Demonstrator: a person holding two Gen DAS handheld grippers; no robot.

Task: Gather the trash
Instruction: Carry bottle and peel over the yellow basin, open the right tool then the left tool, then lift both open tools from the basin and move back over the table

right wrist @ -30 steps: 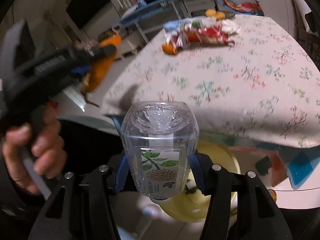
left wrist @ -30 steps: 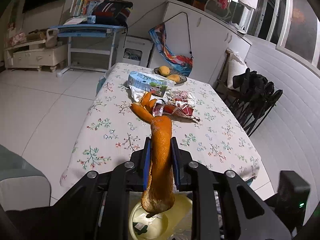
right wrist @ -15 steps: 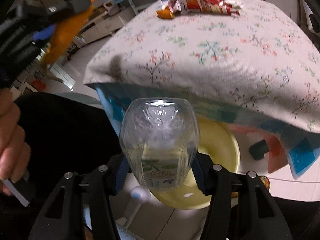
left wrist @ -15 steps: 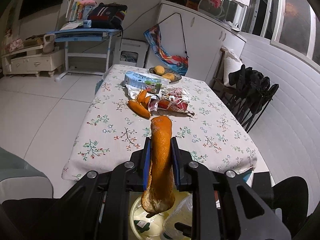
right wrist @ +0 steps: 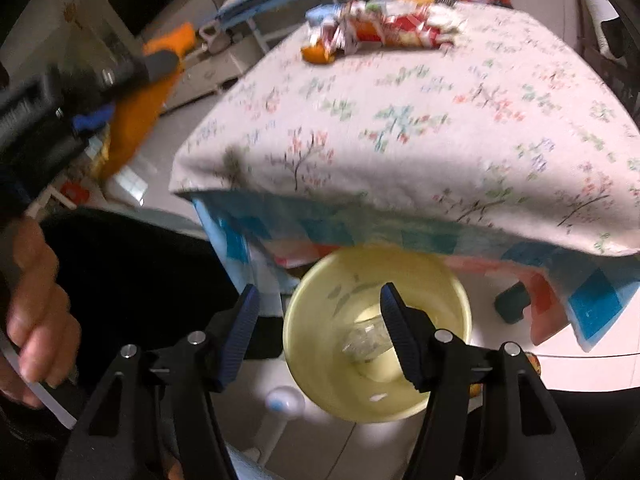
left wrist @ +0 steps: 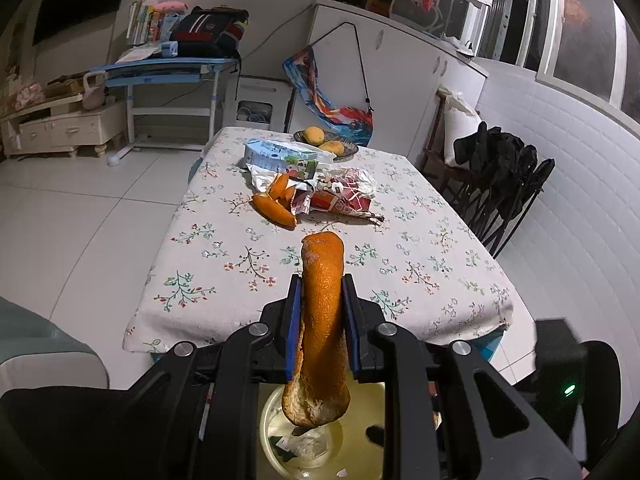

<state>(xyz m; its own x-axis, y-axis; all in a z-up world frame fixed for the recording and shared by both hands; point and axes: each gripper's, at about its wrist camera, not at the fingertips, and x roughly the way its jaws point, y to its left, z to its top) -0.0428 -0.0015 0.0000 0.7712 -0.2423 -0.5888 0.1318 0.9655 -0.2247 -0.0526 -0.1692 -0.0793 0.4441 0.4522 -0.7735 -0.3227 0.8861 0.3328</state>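
My left gripper (left wrist: 320, 292) is shut on a long orange peel (left wrist: 322, 320) and holds it above the yellow bin (left wrist: 360, 452) that stands below the table's near edge. My right gripper (right wrist: 320, 300) is open and empty above the same yellow bin (right wrist: 312, 320). A clear plastic bottle (right wrist: 366, 340) lies inside the bin. More orange peels (left wrist: 276, 204) and red snack wrappers (left wrist: 344, 196) lie on the flowered tablecloth (left wrist: 240, 264). The left gripper with its peel (right wrist: 136, 112) shows at the left of the right wrist view.
A blue and white pack (left wrist: 276, 154) and a plate of fruit (left wrist: 326, 144) sit at the table's far end. Dark folded chairs (left wrist: 504, 184) stand to the right. A blue desk (left wrist: 168, 72) stands at the back left. A small dark object (right wrist: 514, 302) lies under the table.
My right gripper opened and the clear bottle dropped into the yellow bin. My left gripper drew back from the table with the peel held.
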